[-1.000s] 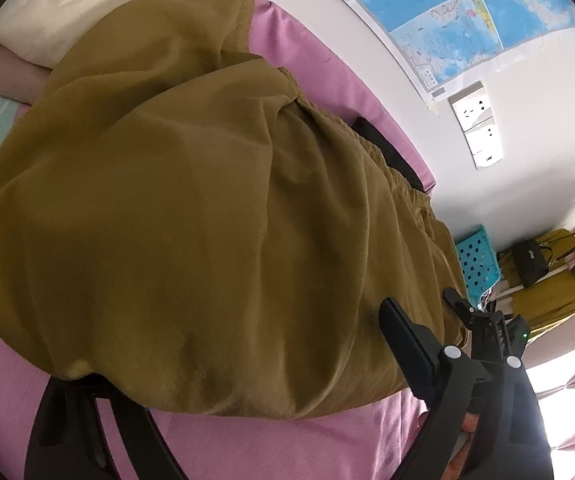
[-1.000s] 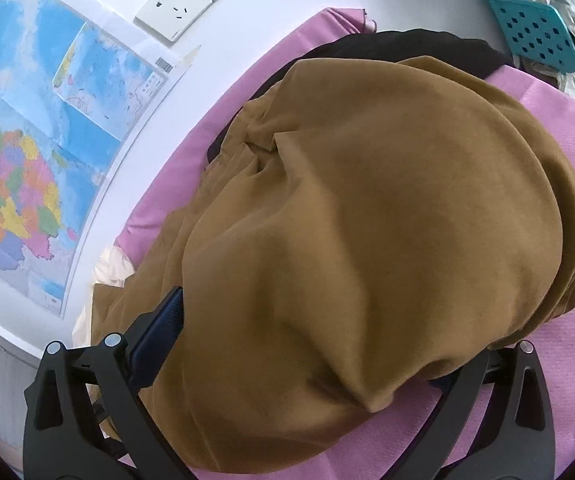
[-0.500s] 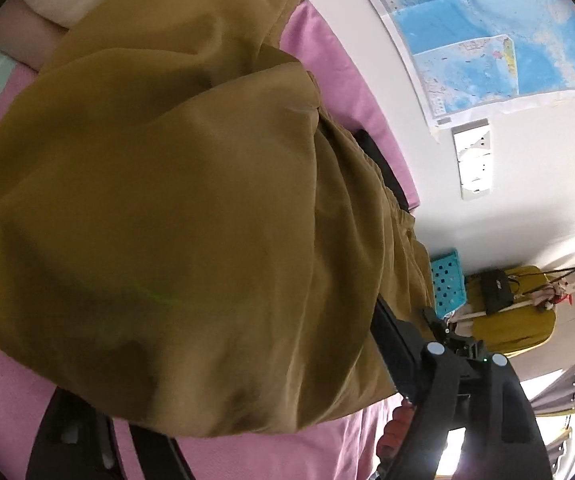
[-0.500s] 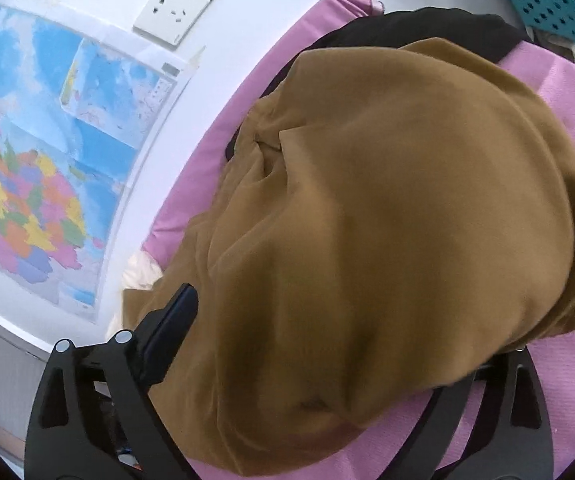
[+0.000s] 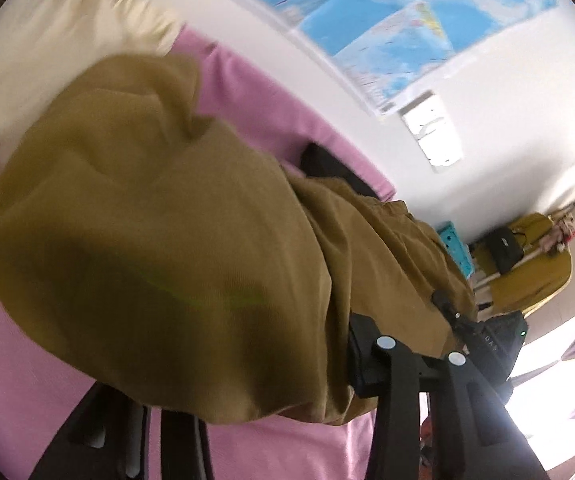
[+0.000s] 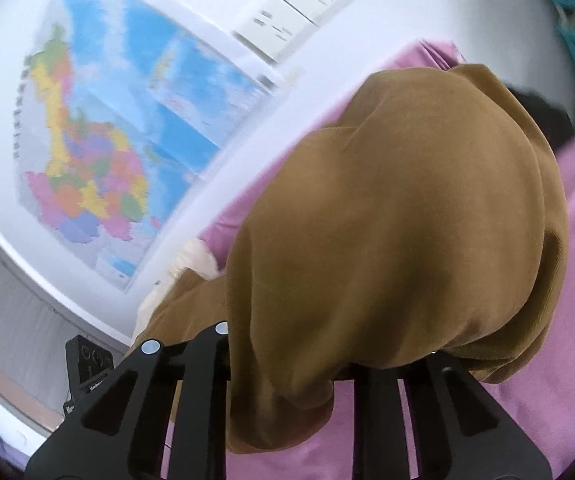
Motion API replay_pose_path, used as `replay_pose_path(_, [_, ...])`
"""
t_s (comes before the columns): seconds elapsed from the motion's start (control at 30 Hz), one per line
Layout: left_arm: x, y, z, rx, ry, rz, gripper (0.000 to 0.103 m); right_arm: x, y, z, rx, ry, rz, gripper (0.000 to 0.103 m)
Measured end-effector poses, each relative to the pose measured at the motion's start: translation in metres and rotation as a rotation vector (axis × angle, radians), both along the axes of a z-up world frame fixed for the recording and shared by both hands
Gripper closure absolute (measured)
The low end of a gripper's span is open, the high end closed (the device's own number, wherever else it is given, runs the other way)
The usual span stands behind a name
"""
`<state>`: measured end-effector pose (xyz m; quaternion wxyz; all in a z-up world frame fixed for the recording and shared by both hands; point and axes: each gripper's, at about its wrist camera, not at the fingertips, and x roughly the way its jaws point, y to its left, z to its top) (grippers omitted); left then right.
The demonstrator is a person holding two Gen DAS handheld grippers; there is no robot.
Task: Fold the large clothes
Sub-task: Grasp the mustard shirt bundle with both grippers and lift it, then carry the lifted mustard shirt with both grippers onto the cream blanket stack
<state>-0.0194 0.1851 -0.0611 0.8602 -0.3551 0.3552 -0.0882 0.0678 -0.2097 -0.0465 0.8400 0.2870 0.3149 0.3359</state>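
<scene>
A large mustard-brown garment (image 5: 187, 240) lies bunched on the pink bed sheet (image 5: 39, 392). Its near edge drapes over my left gripper (image 5: 255, 396), whose jaws are closing with the cloth between them. The fingertips are hidden under the fabric. In the right wrist view the same garment (image 6: 407, 220) hangs in a fold between the jaws of my right gripper (image 6: 287, 364). These jaws are also closing, pinching the cloth, and the held edge is raised off the sheet (image 6: 567, 320). The right gripper's black body (image 5: 487, 340) shows at the garment's far corner in the left wrist view.
A cream pillow (image 5: 67, 40) lies at the head of the bed. A wall map (image 6: 119, 140) and white sockets (image 6: 299, 12) are on the wall alongside. A black garment (image 5: 327, 164) lies by the wall. A teal basket (image 5: 455, 244) and a yellow bag (image 5: 527, 276) stand beyond the bed's end.
Both grippers' jaws have narrowed onto the garment's near edge and risen, lifting that edge off the pink sheet. Both views have tilted up towards the wall.
</scene>
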Motion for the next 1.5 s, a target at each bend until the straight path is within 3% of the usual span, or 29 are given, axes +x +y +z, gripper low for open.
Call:
replay_pose_path(0.27, [-0.005,-0.005,0.063,0.087,-0.11,-0.049,0.064,-0.012,0.011,0.073,-0.002,-0.205,0.036,0.084])
replay_pose_path(0.53, [-0.033,0.024,0.121,0.158,-0.245,-0.015,0.064,-0.01,0.041,0.118,0.055,-0.312,0.11,0.084])
replay_pose_path(0.87, [-0.066,0.105,0.188,0.268,-0.364,0.165,0.065,0.006,0.157,0.18,0.132,-0.404,0.273,0.084])
replay_pose_path(1.07, [-0.082,0.176,0.21,0.326,-0.368,0.301,0.065,0.013,0.244,0.196,0.133,-0.423,0.362,0.084])
replay_pose_path(1.5, [-0.091,0.316,0.219,0.404,-0.401,0.536,0.067,0.02,0.393,0.181,0.16,-0.447,0.46,0.084])
